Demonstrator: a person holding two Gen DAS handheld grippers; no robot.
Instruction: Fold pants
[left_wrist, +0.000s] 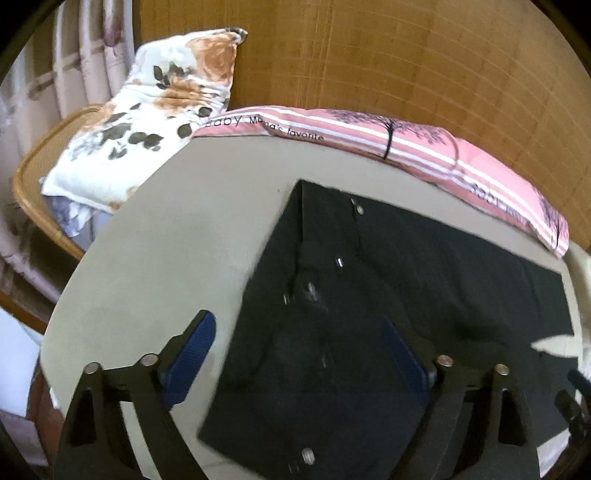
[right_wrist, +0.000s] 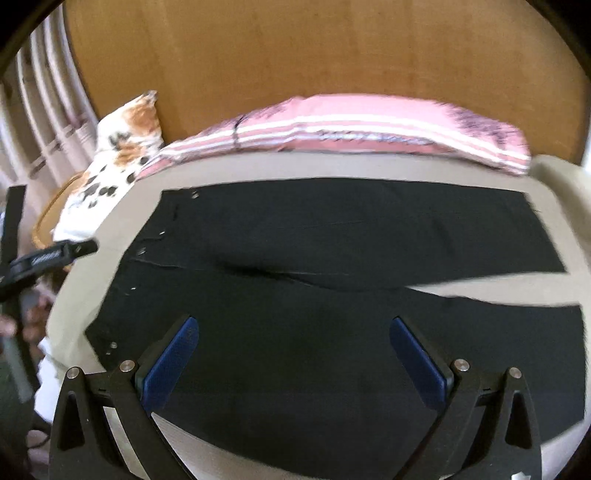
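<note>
Black pants (right_wrist: 332, 258) spread flat on beige bed sheet (left_wrist: 184, 221), waistband with metal buttons toward left, two legs running right with a narrow gap of sheet between them near the hems. Left gripper (left_wrist: 299, 354) released, jaws wide apart, hovering over waistband corner, holding nothing. Right gripper (right_wrist: 293, 354) released too, jaws spread over near leg, empty. Pink striped pillow (right_wrist: 351, 125) along far edge of sheet against wooden headboard (left_wrist: 406, 55). Floral pillow (left_wrist: 147, 110) to the left, lying over wicker chair (left_wrist: 33, 177). Curtain (left_wrist: 74, 55) at far left
</note>
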